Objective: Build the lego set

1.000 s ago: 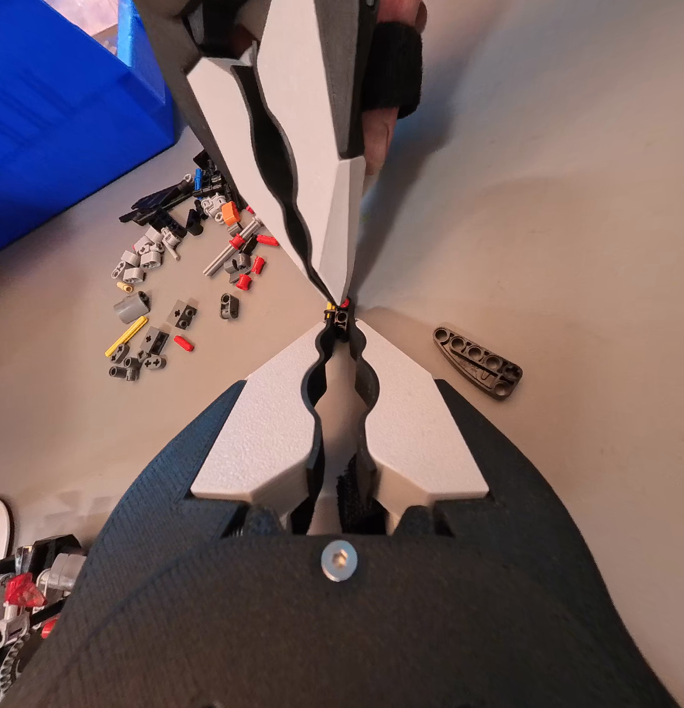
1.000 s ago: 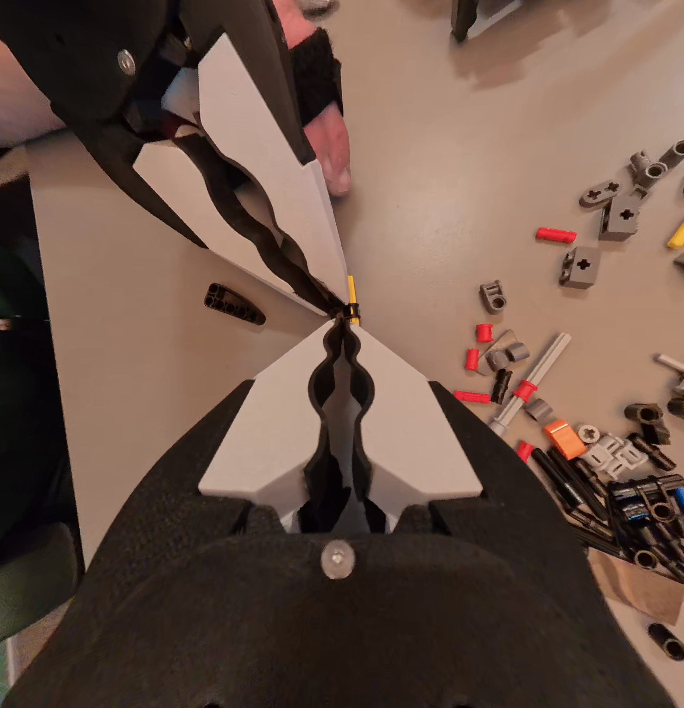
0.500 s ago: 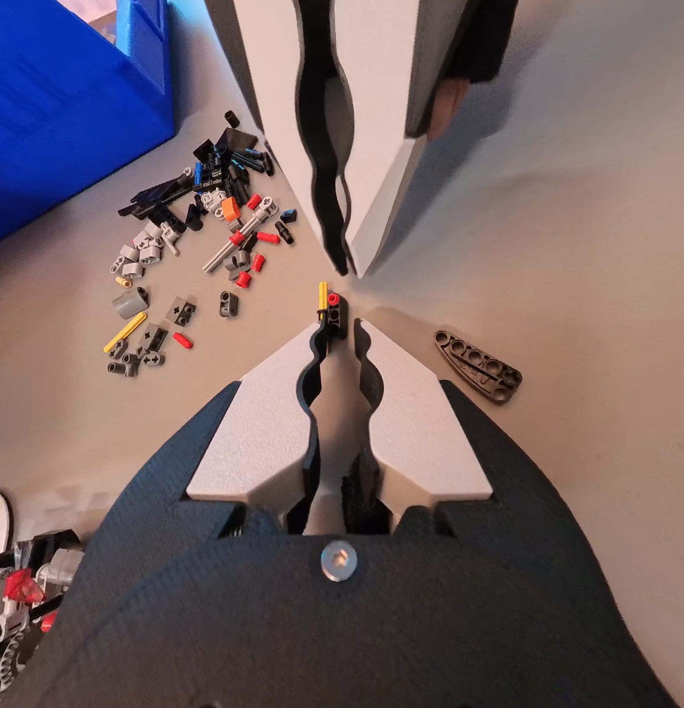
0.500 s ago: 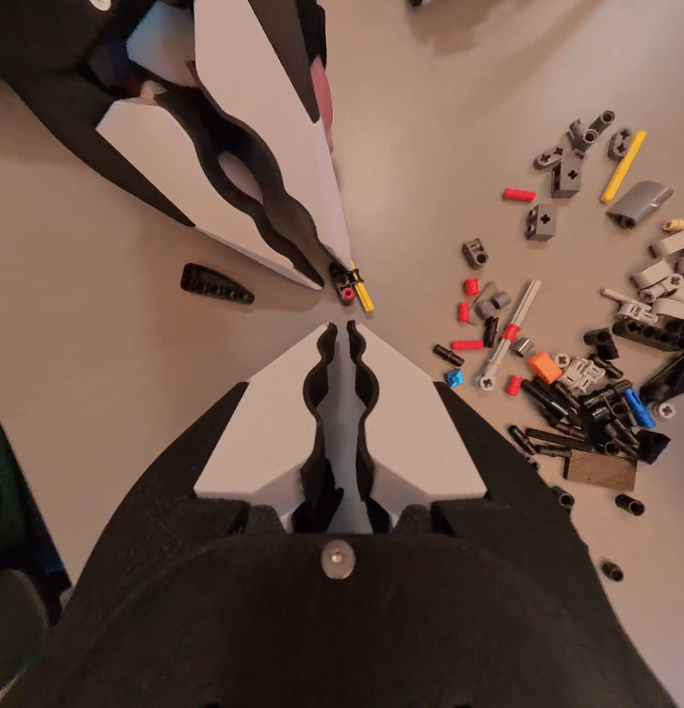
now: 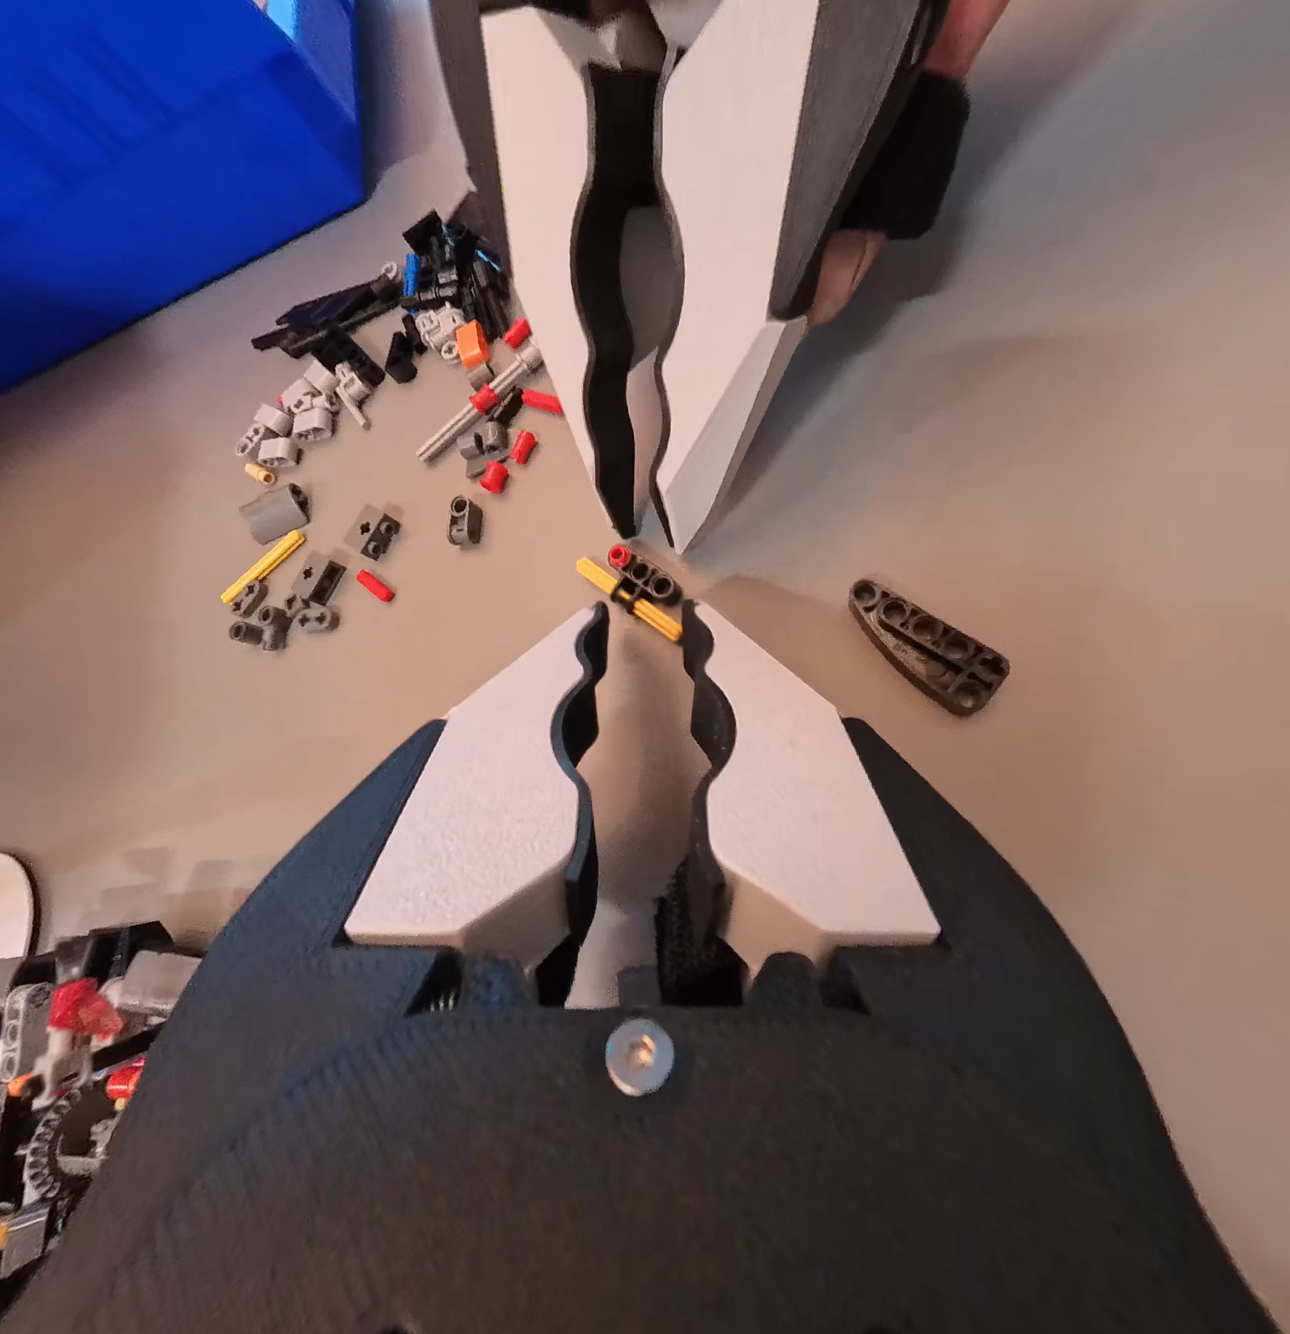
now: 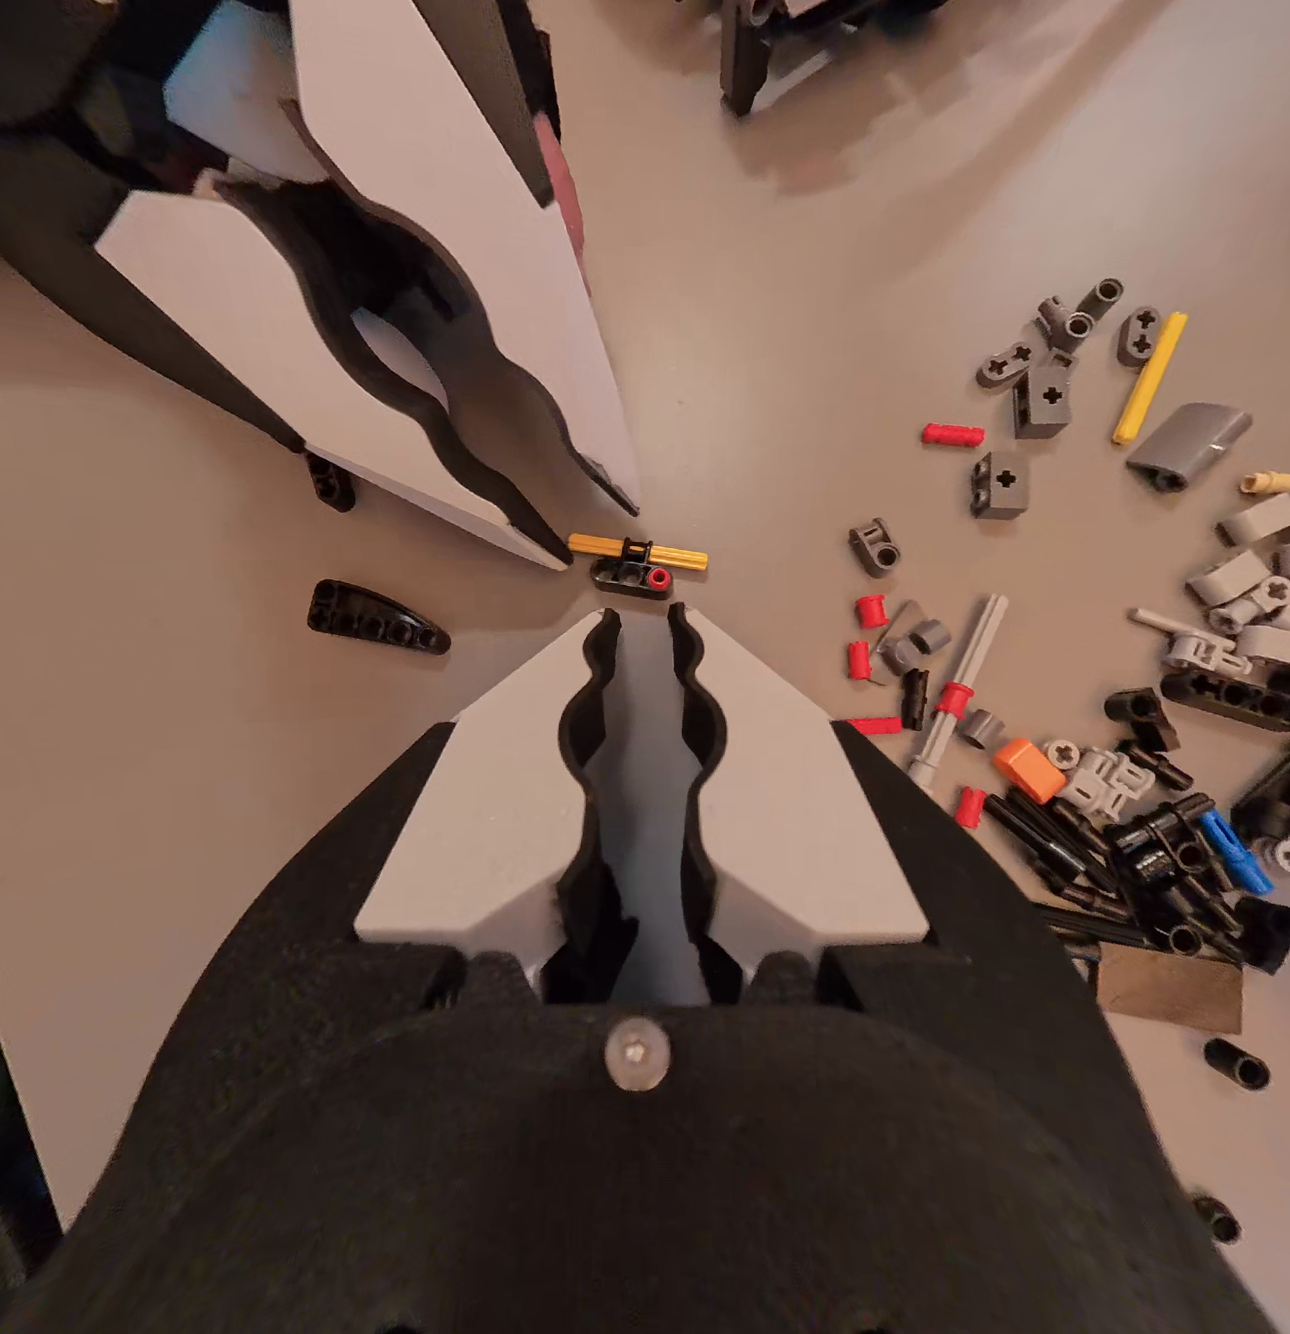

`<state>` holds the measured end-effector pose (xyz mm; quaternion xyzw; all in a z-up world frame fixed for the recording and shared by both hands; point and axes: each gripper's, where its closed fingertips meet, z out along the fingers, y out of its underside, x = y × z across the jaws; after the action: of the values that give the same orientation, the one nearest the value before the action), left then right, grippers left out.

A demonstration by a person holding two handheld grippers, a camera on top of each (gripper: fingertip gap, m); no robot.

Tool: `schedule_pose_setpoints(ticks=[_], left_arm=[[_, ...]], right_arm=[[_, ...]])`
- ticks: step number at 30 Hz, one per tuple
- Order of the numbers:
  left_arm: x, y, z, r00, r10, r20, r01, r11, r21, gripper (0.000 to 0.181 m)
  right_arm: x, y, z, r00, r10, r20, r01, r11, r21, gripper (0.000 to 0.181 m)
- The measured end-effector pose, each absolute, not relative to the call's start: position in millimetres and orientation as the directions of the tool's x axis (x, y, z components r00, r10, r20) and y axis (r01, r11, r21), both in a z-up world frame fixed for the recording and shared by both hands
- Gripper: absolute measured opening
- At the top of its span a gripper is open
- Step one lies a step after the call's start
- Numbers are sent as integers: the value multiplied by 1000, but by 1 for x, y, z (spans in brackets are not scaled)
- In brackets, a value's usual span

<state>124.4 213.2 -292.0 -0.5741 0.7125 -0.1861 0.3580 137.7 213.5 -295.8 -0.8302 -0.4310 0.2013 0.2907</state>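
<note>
The small sub-assembly [image 5: 636, 588] lay flat on the bare table [image 5: 1061, 433], out in its open middle, between the two sets of tips and held by neither. It was a short black beam [image 6: 631, 577] with a red pin [image 6: 657, 577] seated in one end hole and a yellow axle [image 6: 638, 557] passing through a black clip alongside it.

The left gripper [image 5: 646, 613] stood with its jaws apart and empty, its tips just beside the yellow axle's near end. The right gripper [image 6: 643, 612] was likewise parted, with nothing between its fingers, its tips just short of the beam.

Judged from its look, the piece would be very light and rigid, hard moulded plastic with smooth faces, so it would likely skate across the table if nudged from one side rather than pinched squarely. The beam's two long flat sides seemed the safest hold. The axle was thin and round, apt to roll or slide through its clip, and the red pin could be pushed out if pressed end-on. A light squeeze should do.

The loose parts [image 6: 1061, 686] lay scattered well apart toward one side of the table, a dark curved panel [image 5: 927, 653] lay near on the other side, and a blue bin [image 5: 158, 180] stood beyond the scatter.
</note>
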Motion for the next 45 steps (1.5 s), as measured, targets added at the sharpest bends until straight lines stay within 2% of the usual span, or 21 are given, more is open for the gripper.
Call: schedule_pose_setpoints(ticks=[6, 10, 16, 23, 29, 32, 39, 45], left_arm=[[120, 215, -290, -76, -954, -289, -691, 259, -674, 18], [117, 222, -283, -43, -957, -287, -674, 240, -699, 20], [119, 224, -289, -43, -947, -318, -688, 259, -678, 22], [119, 229, -290, -22, -946, -324, -684, 250, -685, 22], [120, 230, -291, -19, -946, -324, -684, 248, -686, 21], [120, 230, -292, -20, -945, -325, -685, 250, -684, 21], [121, 232, -284, 1, -939, -343, -664, 256, -702, 23], [128, 229, -258, 30, -892, -451, -587, 349, -730, 29]], right_arm=[[131, 218, -294, 527, 844, -100, 588, -447, -674, 18], [156, 228, -282, 589, 808, -18, 577, -436, -690, 18], [195, 249, -276, 643, 759, 106, 622, -437, -650, 14], [190, 247, -291, 592, 797, 117, 680, -416, -604, 12], [184, 254, -297, 603, 791, 104, 664, -426, -614, 11], [184, 256, -298, 598, 794, 109, 667, -418, -617, 5], [173, 251, -288, 582, 812, 38, 614, -408, -675, 3], [146, 226, -262, 491, 856, -164, 503, -432, -748, 3]])
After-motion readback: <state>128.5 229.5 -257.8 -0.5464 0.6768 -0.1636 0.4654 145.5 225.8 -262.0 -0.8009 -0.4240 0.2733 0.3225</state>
